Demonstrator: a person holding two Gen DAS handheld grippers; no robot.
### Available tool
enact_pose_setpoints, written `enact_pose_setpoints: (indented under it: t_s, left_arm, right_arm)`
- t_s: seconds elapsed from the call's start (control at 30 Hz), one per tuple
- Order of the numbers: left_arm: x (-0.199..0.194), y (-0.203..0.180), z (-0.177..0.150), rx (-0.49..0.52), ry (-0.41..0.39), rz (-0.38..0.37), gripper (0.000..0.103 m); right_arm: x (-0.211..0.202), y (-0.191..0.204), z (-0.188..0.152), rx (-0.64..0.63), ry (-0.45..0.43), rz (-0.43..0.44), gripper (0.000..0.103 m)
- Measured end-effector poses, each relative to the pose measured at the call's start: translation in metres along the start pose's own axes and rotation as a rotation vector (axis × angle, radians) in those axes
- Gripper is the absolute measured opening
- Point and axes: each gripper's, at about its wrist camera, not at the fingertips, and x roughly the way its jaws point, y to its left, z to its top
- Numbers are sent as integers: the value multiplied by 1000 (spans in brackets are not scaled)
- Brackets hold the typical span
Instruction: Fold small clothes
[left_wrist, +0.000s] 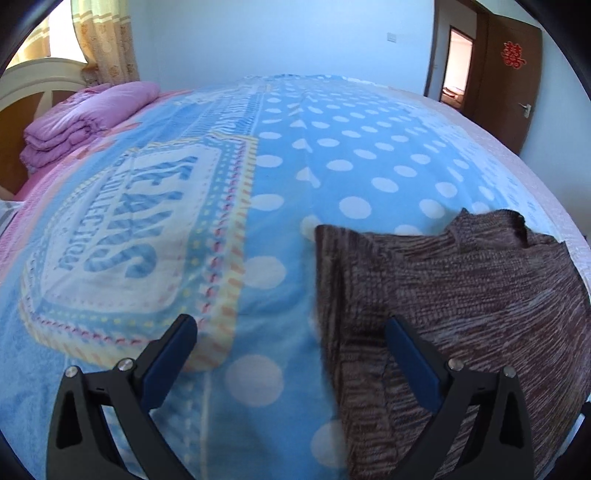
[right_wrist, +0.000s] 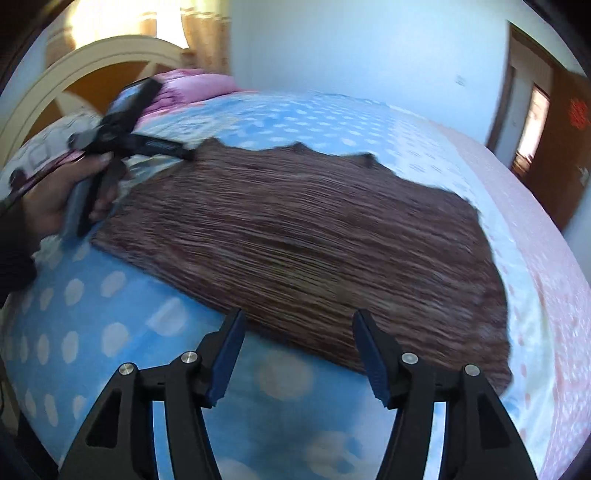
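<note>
Here the right gripper (right_wrist: 297, 354) hangs with its jaws apart and nothing between them, just short of the near edge of the brown knit garment (right_wrist: 306, 243), probably so that it can take that edge for a fold. The left gripper (left_wrist: 291, 332) is also spread wide and empty, one finger over the garment's side edge (its other over bare blanket). The garment lies flat on the blue dotted blanket (left_wrist: 332, 155) near the bed's edge, within reach of both hands.

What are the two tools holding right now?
Nothing. The left tool and the right tool both stand open over the brown knit garment, which lies loose on the blue blanket.
</note>
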Motion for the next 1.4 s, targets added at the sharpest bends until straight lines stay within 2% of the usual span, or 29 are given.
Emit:
enact_pose_setpoints:
  t_s: [0.1, 0.23, 0.3, 0.4, 0.5, 0.57, 0.7, 0.8, 0.87, 0.9, 0.97, 1.03, 1.2, 1.4]
  left_arm:
    - [8, -4, 6, 2, 12, -19, 103]
    - [19, 1, 11, -35, 23, -85, 103]
    - [20, 1, 11, -40, 8, -100, 101]
    - [15, -2, 7, -15, -21, -143, 86]
    - [13, -2, 6, -13, -32, -179, 76]
    - [13, -1, 6, -16, -31, -202, 72]
    - [15, 4, 6, -36, -27, -278, 51]
    - [17, 5, 6, -43, -21, -322, 41]
    - [18, 7, 6, -58, -15, -346, 41]
    - [19, 8, 6, -66, -12, -355, 41]
    - [20, 12, 6, -88, -9, -377, 39]
    - [22, 12, 6, -92, -7, -383, 33]
    - [25, 13, 6, -105, 6, -398, 24]
    - [29, 22, 5, -158, 16, -424, 18]
  right_arm:
    - [9, 36, 17, -91, -6, 34, 61]
    - [20, 79, 33, -215, -28, 44, 61]
    - [26, 96, 39, -261, -38, 50, 61]
    - [37, 118, 45, -303, -36, 56, 61]
    - [48, 137, 50, -334, -31, 76, 61]
    - [54, 149, 49, -366, -27, 64, 61]
    - [59, 163, 53, -383, -46, 23, 61]
    - [66, 167, 56, -369, -42, 16, 61]
    - [67, 166, 57, -358, -39, 36, 53]
    - [67, 167, 57, -360, -34, 55, 40]
    - [67, 171, 54, -378, -43, 45, 36]
    - [69, 174, 54, -379, -40, 59, 22]
    - [71, 163, 57, -321, -39, 86, 12]
    - [74, 156, 57, -298, -42, 94, 11]
